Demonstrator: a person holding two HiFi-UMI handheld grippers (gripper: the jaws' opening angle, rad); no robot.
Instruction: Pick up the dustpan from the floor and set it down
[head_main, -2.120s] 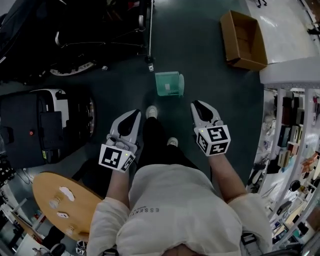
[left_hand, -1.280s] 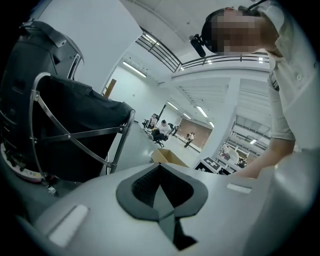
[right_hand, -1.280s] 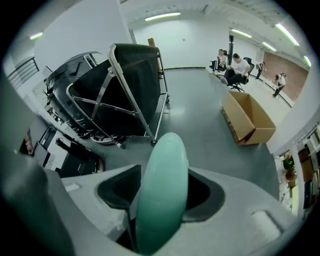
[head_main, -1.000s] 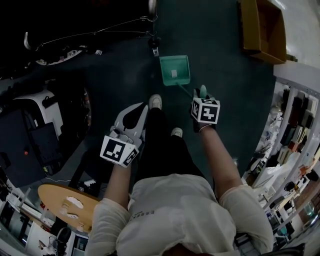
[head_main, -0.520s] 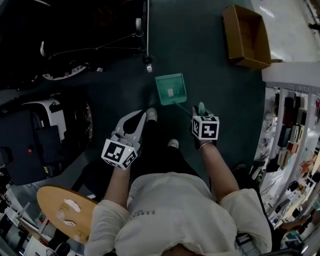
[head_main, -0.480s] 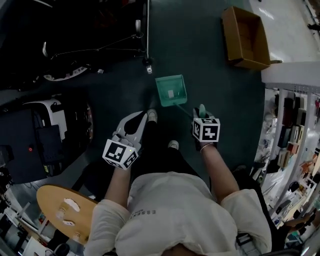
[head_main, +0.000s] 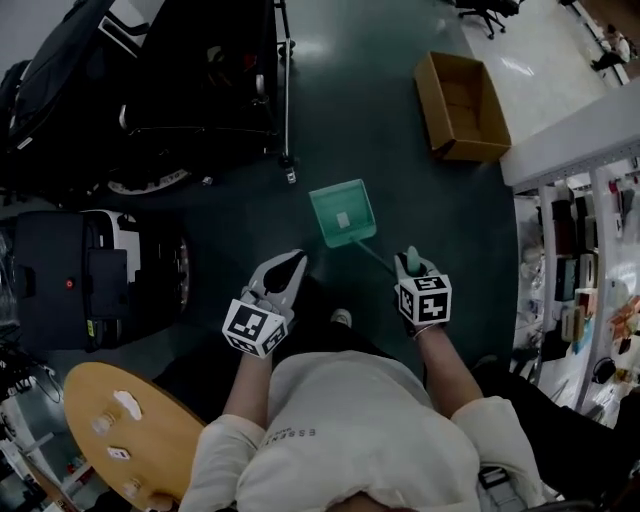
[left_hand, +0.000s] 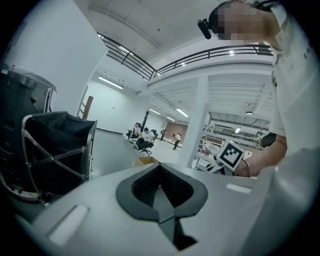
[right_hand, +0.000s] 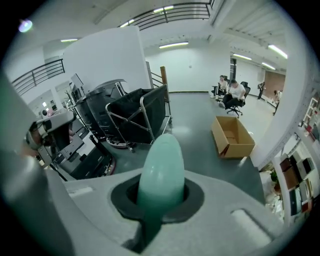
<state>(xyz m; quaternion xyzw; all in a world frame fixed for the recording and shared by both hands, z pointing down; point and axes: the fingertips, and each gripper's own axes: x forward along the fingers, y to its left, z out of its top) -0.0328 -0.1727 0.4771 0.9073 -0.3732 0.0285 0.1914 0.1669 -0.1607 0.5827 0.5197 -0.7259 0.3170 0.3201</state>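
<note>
The green dustpan hangs above the dark floor in the head view, its thin rod slanting down-right to my right gripper. That gripper is shut on the pan's pale green handle, whose rounded end sticks out past the jaws in the right gripper view. My left gripper is held in front of the person's left side, jaws closed together with nothing between them; the left gripper view shows its dark pads meeting.
A brown open cardboard box lies on the floor at the upper right, also visible as the box in the right gripper view. A black cart with metal frame stands upper left. White shelving runs along the right. A round wooden tabletop is at the lower left.
The right gripper has risen with the dustpan, which now hangs off the floor. The left gripper has also come up, and the person has straightened, so the view takes in more floor.
</note>
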